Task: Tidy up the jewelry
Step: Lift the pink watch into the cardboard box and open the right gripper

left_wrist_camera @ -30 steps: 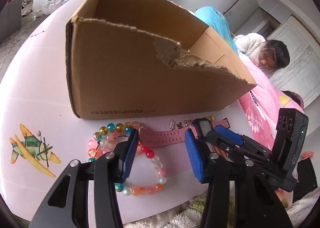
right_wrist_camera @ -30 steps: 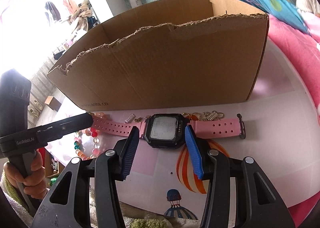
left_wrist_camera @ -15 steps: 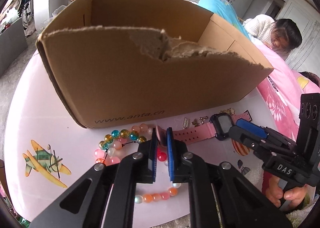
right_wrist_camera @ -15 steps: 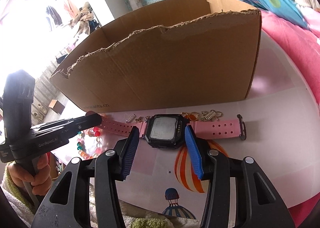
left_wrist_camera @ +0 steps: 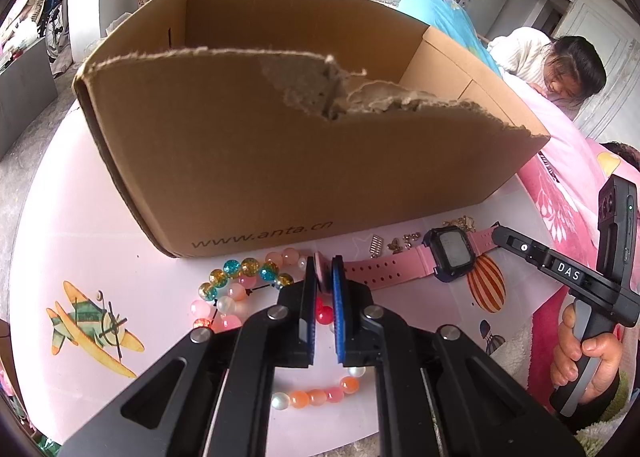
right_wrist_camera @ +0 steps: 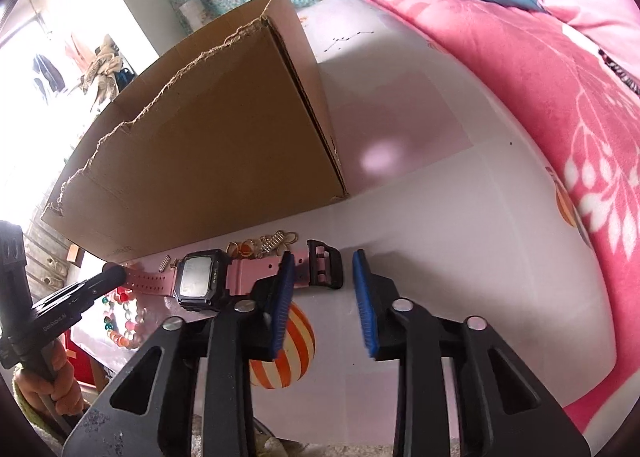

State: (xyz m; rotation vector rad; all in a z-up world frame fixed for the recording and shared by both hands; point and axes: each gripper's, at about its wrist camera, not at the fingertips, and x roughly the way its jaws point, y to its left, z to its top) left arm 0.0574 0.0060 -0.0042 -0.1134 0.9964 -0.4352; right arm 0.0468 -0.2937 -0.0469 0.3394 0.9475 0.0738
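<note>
A: Far left?
B: A bracelet of coloured glass and pearl beads point(left_wrist_camera: 256, 289) lies on the pale pink table point(left_wrist_camera: 80, 241), just before the torn brown cardboard box point(left_wrist_camera: 280, 161).
A: And the left gripper point(left_wrist_camera: 323, 289)?
B: Pressed together, pinching the tail end of the pink rubber strap of the black square digital watch point(left_wrist_camera: 450, 253).
A: The watch itself?
B: Flat on the table beside small gold trinkets point(right_wrist_camera: 260, 245).
A: The right gripper point(right_wrist_camera: 323, 285)?
B: Spread wide, its fingers either side of the black buckle point(right_wrist_camera: 324, 264), not touching it.
</note>
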